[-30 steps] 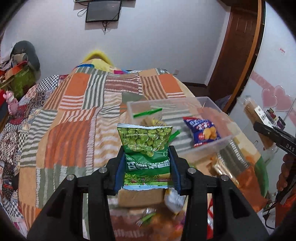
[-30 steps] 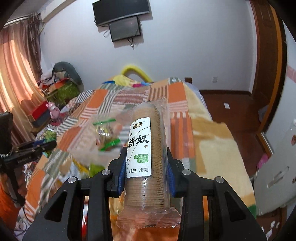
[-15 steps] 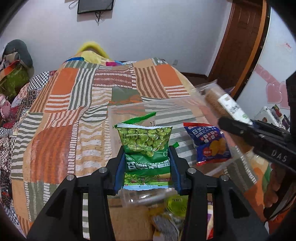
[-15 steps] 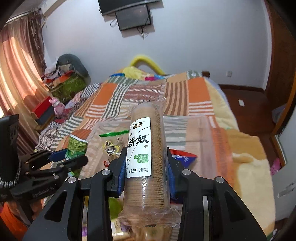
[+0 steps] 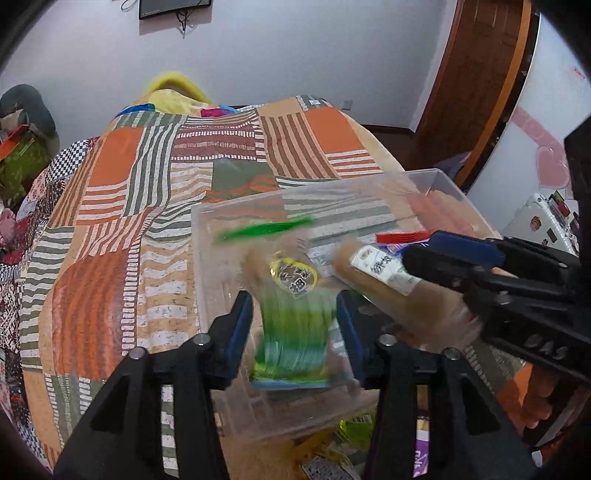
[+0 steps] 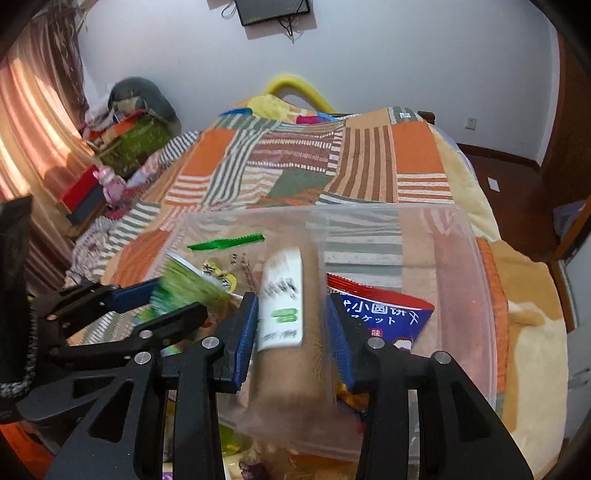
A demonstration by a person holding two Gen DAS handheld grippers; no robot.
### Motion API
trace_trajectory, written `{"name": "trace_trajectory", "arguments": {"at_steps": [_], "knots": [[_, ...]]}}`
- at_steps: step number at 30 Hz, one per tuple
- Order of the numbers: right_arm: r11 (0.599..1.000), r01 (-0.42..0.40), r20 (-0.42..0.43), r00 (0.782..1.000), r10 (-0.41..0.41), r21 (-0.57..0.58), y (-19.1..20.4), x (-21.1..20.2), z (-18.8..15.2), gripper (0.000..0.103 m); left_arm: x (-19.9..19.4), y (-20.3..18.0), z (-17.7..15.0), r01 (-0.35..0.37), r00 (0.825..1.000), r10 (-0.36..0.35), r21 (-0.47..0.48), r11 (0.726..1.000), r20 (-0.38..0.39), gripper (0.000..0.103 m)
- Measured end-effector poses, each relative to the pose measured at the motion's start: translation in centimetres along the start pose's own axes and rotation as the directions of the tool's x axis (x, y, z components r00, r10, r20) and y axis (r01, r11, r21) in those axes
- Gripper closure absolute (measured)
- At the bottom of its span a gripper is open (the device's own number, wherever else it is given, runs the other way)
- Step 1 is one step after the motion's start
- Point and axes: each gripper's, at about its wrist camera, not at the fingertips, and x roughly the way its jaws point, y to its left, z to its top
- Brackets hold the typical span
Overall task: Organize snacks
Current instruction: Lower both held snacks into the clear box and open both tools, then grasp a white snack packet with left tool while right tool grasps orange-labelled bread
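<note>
Left tool (image 5: 295, 325) apart, blurred pea bag (image 5: 291, 343) between; right tool (image 6: 291, 328) apart around cracker roll (image 6: 288, 332), over bin (image 6: 476, 295).

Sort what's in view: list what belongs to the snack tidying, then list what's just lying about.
Job: clear bin, green pea bag in left claw, biscuit roll in right claw, blue snack bag.

Lying about: patchwork quilt, wall screen, pink toy.
</note>
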Motion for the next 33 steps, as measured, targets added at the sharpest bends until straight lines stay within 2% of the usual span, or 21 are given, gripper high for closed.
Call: {"name": "trace_trajectory", "arguments": {"at_steps": [1, 2, 10, 15, 21, 28, 33], "knots": [[1.000, -0.011, 0.008, 1.000, 0.011, 0.003, -0.1, -0.5, -0.1, 0.067, -0.3, 0.1, -0.1, -0.001, 1.000, 0.001, -0.007, 1.000, 0.008, 0.044], [1.000, -0.014, 0.016, 1.000, 0.014, 0.003, -0.2, -0.8, 0.0, 0.066, -0.8, 0.2, -0.1, -0.006, 1.000, 0.007, -0.011, 1.000, 0.023, 0.044], [0.999, 0.019, 0.096, 0.995, -0.014, -0.047, 0.2, -5.1, -0.7, 0.064, -6.3, 0.2, -1.3, -0.016, 0.994, 0.017, -0.003, 1.000, 0.107, 0.042], [0.996, 0.045, 0.125, 0.992, -0.034, -0.079, 0.4, -7.2, -2.2, 0.063, -9.1, 0.2, -3.0, -0.031, 0.992, 0.028, 0.016, 0.999, 0.125, 0.040], [0.993, 0.059, 0.124, 0.991, -0.046, -0.098, 0.5, -8.6, -4.3, 0.059, -10.7, 0.6, -6.2, -0.031, 0.995, 0.029, 0.025, 0.999, 0.097, 0.040], [0.992, 0.077, 0.083, 0.994, -0.068, -0.102, 0.1, -8.5, -7.5, 0.056, -9.9, 0.3, -9.7, -0.008, 0.999, 0.006, 0.029, 1.000, 0.041, 0.040], [0.998, 0.056, 0.050, 0.997, -0.055, -0.032, -0.7, -7.6, -9.2, 0.056, -8.5, -0.8, -11.8, 0.013, 1.000, -0.013, 0.031, 0.999, 0.008, 0.041]]}}
